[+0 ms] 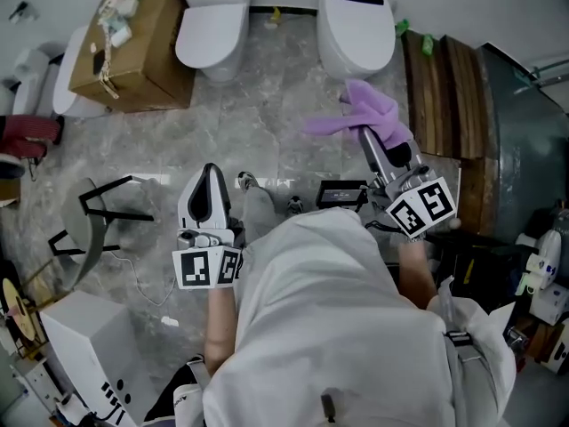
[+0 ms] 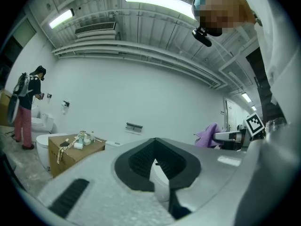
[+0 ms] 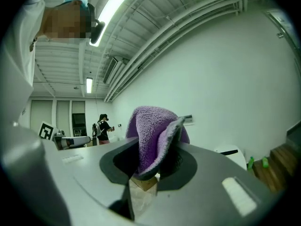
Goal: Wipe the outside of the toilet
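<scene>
Two white toilets stand against the far wall, one (image 1: 213,20) on the left and one (image 1: 356,25) on the right. My right gripper (image 1: 363,133) is shut on a purple cloth (image 1: 360,114), which hangs in the air just in front of the right toilet. In the right gripper view the cloth (image 3: 155,135) sticks up out of the right gripper (image 3: 157,166), and a toilet (image 3: 231,153) shows low at the right. My left gripper (image 1: 211,174) is held lower, over the marble floor, with its jaws together and nothing in them. The left gripper (image 2: 155,161) points at the white wall.
A cardboard box (image 1: 133,43) with small items on top sits left of the left toilet. Wooden slats (image 1: 444,87) and green bottles (image 1: 427,43) lie at the right. A black metal frame (image 1: 107,212) and a white cabinet (image 1: 89,345) stand at the left. A person (image 2: 26,107) stands far off.
</scene>
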Action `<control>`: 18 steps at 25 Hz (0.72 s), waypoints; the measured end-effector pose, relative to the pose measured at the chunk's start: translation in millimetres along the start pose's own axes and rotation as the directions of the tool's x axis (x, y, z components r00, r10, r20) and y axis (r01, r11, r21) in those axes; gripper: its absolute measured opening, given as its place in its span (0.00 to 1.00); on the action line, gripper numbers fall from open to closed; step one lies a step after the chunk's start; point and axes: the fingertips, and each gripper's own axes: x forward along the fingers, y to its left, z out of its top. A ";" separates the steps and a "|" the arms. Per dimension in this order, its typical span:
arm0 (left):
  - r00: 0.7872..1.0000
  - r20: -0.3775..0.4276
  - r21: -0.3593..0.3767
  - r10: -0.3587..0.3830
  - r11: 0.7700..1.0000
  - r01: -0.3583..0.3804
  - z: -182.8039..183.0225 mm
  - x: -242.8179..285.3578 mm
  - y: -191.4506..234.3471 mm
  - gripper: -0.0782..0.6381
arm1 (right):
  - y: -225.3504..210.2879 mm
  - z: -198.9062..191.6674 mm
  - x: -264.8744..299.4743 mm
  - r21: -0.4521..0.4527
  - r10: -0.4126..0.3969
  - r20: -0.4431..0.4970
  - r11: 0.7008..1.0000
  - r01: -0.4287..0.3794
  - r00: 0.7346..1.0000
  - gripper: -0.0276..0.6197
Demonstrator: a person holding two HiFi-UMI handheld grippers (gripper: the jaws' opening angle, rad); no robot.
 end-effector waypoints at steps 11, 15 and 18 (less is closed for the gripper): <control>1.000 0.017 0.161 0.012 0.987 -0.014 10.1 117.4 117.8 0.12 | -78.0 -2.1 110.3 -0.076 0.041 -0.121 0.996 -0.050 0.992 0.18; 0.999 0.038 0.125 0.001 0.992 -0.006 21.0 181.5 173.7 0.12 | -117.0 23.9 161.0 -0.106 -0.017 -0.120 0.994 0.004 0.993 0.18; 0.998 0.054 0.120 -0.043 0.992 0.036 36.8 226.6 191.7 0.12 | -141.2 29.7 192.1 -0.179 -0.036 -0.187 0.984 0.002 0.982 0.18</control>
